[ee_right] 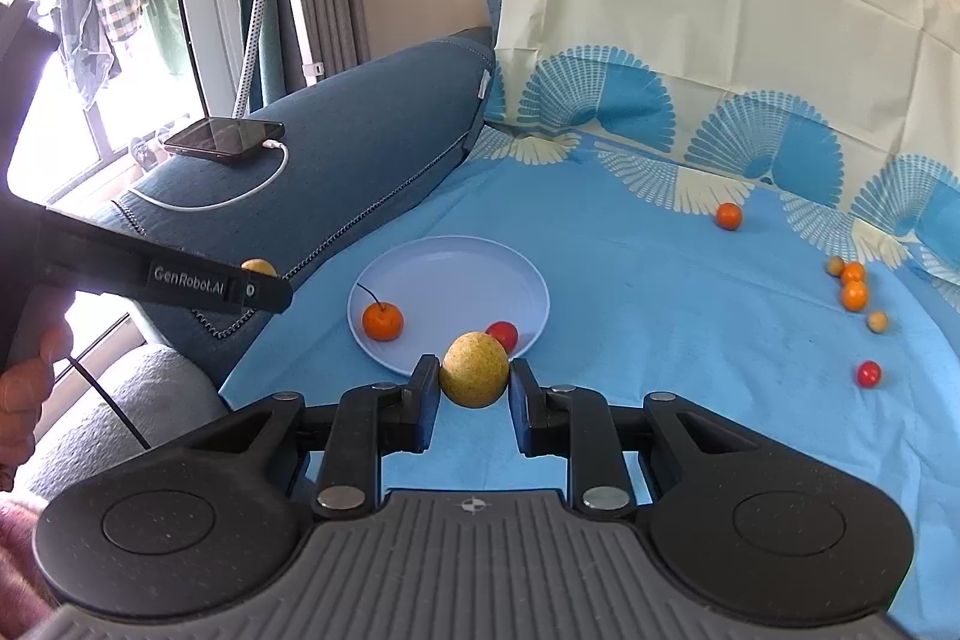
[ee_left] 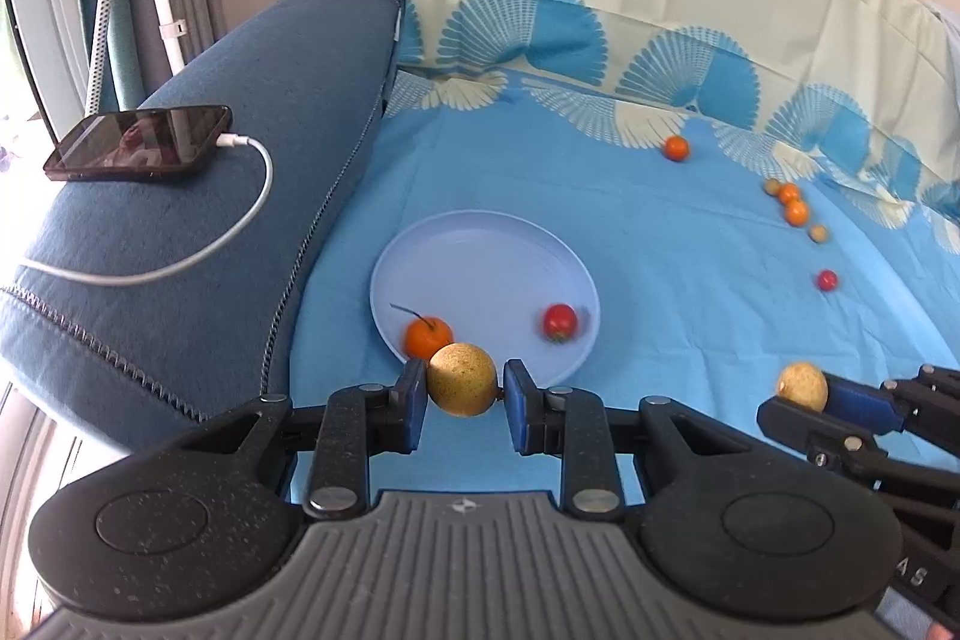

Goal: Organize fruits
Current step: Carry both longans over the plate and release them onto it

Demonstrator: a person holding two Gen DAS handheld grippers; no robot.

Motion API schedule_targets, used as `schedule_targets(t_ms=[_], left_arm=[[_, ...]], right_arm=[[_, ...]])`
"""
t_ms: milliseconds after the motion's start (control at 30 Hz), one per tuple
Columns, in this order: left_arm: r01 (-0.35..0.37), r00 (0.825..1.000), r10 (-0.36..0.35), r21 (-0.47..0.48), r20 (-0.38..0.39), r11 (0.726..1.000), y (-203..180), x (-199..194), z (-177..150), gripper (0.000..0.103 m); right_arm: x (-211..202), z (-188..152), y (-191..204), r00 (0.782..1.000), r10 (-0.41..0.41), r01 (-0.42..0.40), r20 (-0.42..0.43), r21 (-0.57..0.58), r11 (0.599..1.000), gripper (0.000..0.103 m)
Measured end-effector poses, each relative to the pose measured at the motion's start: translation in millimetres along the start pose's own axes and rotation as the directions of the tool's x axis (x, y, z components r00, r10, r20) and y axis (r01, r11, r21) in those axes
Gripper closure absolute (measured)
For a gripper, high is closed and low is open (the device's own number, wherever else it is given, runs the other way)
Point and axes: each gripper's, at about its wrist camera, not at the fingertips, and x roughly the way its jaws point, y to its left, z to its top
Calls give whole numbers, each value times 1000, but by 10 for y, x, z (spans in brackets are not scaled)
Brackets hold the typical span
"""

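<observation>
Left gripper [ee_left: 462, 391] fingers pinch a yellow fruit [ee_left: 462, 379] just over the plate [ee_left: 480, 244] rim. Right gripper [ee_right: 474, 391] fingers pinch a second fruit [ee_right: 474, 369], long axis upright.

blue sofa armrest [ee_right: 360, 142] at 10 o'clock, bright window [ee_right: 72, 148] behind it, patterned blue sheet [ee_right: 660, 280] over the seat

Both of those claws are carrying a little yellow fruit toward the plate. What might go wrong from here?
Each round yellow fruit is pinched only at its sides by the left gripper and right gripper, so one could slip out. The plate is shallow and sits on soft sheet; a dropped fruit may roll off. The orange fruit and red tomato near the front rim could get knocked.
</observation>
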Motion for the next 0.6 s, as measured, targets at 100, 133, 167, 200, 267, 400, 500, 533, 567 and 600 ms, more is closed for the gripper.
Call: schedule_targets(t_ms=[100,133,167,200,267,400,500,533,567,600], left_arm=[[-11,1000,11,2,-14,1000,0,164,108,73],[-12,1000,12,1,-21,1000,0,234,144,73],[-13,1000,13,2,-28,1000,-5,305,176,73],[-17,999,17,4,-37,1000,-12,385,206,73],[-23,998,23,10,-50,1000,-28,546,266,73],[-36,995,37,15,-89,999,-51,916,362,73],[-42,993,44,16,-110,999,-62,1194,427,73],[-42,992,43,17,-116,999,-61,1282,442,73],[-40,992,42,17,-121,999,-59,1367,457,73],[-43,991,45,18,-130,999,-58,1455,473,73]], right_arm=[[178,70,-20,1000,8,-8,-10,-5,1000,77],[245,90,-31,1000,10,-10,-14,-6,1000,77],[318,115,-47,1000,13,-13,-18,-5,1000,77],[396,135,-63,1000,15,-15,-23,-6,1000,77],[564,176,-97,999,17,-17,-35,-5,1000,77],[954,228,-207,998,22,-23,-57,-19,1000,77],[1277,222,-266,995,17,-20,-97,-36,999,77],[1371,216,-281,994,19,-22,-111,-35,999,77],[1456,212,-299,992,23,-27,-122,-32,999,77],[1533,206,-313,991,29,-33,-129,-31,999,77]])
